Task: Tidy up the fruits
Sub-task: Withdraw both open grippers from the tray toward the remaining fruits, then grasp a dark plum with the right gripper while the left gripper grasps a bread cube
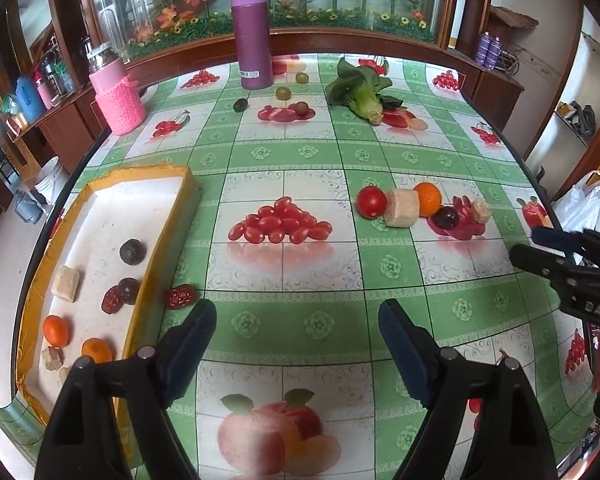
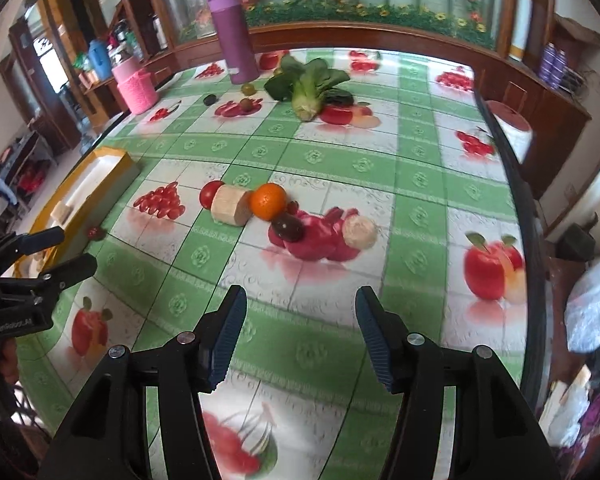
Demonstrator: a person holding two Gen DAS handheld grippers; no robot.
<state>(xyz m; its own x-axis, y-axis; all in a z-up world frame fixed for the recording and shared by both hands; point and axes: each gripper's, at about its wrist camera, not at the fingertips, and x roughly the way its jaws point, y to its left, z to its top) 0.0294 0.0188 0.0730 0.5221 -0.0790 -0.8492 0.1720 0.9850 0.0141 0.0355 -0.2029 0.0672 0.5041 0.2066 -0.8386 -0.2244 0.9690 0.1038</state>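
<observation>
A yellow-rimmed white tray (image 1: 156, 216) at the left holds several fruits: two oranges (image 1: 56, 331), dark plums (image 1: 132, 251), a red date and beige chunks. A red date (image 1: 180, 296) lies on the table just outside the tray's right wall. Mid-table sits a cluster: a tomato (image 1: 371, 201), a beige cylinder (image 1: 401, 208), an orange (image 1: 428, 198), a dark plum (image 1: 446, 217) and a small beige chunk (image 1: 481, 211); the cluster also shows in the right wrist view (image 2: 266, 201). My left gripper (image 1: 298, 314) is open and empty near the outside date. My right gripper (image 2: 300, 300) is open and empty, short of the cluster.
A purple flask (image 1: 251, 36), a pink knit-covered jar (image 1: 116, 92), a bok choy (image 1: 360, 90) and several small green and dark fruits (image 1: 283, 93) stand at the far side. The table's right edge (image 2: 512, 184) curves close by. The cloth's printed fruit pictures are flat.
</observation>
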